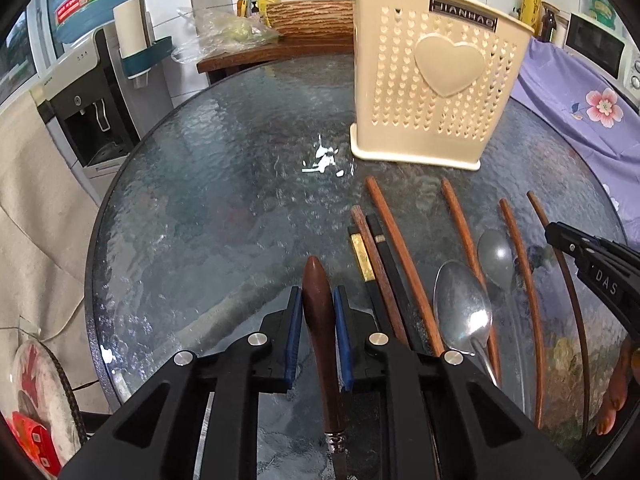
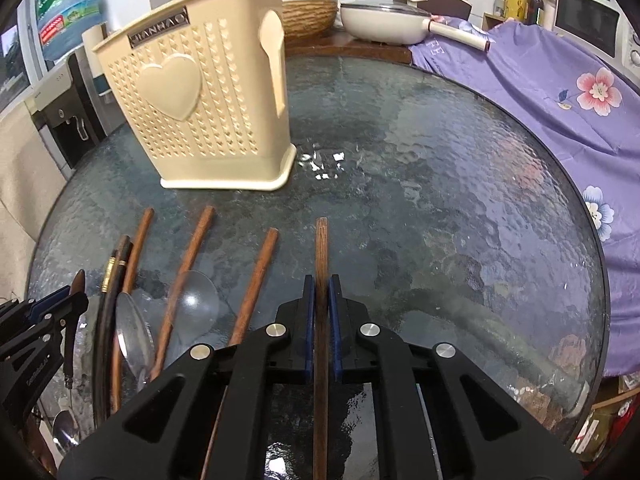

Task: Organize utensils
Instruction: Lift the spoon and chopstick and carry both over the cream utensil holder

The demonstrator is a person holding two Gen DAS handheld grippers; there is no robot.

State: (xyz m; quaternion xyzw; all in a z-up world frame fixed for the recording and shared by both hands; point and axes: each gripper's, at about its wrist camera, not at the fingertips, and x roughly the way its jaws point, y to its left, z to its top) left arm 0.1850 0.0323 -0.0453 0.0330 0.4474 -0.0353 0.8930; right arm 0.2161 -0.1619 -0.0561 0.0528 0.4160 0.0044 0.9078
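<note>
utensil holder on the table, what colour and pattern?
The utensil holder is cream plastic, perforated with rows of small hearts around one big raised heart; clearest in the left wrist view.

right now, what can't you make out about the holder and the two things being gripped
- Utensil holder inside: both wrist views show only its perforated outer walls.
- Wooden-handled utensil in the left gripper: its working end is cut off by the bottom edge.
- Chopstick in the right gripper: near end hidden under the gripper body.
</note>
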